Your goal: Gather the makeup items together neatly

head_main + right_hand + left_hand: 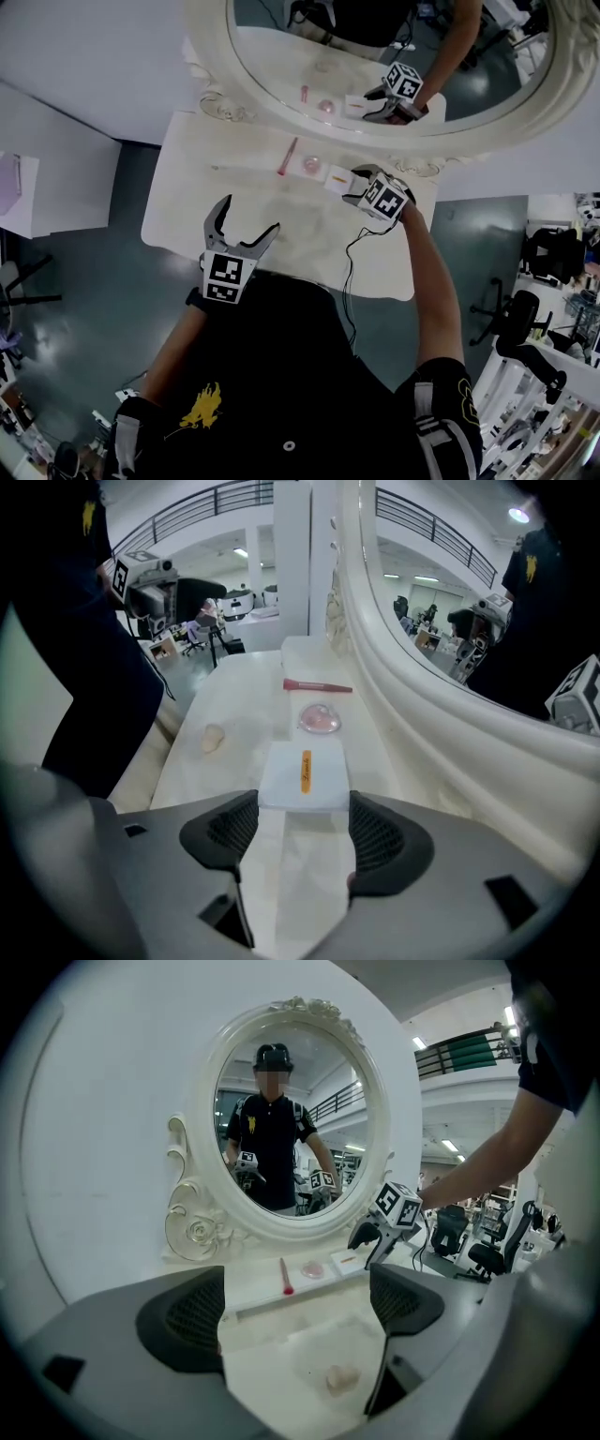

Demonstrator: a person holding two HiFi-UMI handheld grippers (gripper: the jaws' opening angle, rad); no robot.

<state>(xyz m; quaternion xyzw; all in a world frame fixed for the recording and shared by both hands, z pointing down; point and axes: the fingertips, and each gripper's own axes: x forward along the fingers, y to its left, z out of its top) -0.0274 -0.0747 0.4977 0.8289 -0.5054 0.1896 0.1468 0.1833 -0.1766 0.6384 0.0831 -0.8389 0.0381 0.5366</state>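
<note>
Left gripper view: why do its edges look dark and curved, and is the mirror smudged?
Left gripper view: the wide lens curves the scene and darkens corners; the smudge in the mirror was added to hide a face. Right gripper view: same curving; the white box looks sharp.

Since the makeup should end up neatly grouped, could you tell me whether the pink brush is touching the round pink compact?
Apart. The right gripper view shows a clear gap between the pink brush and the round pink compact.
</note>
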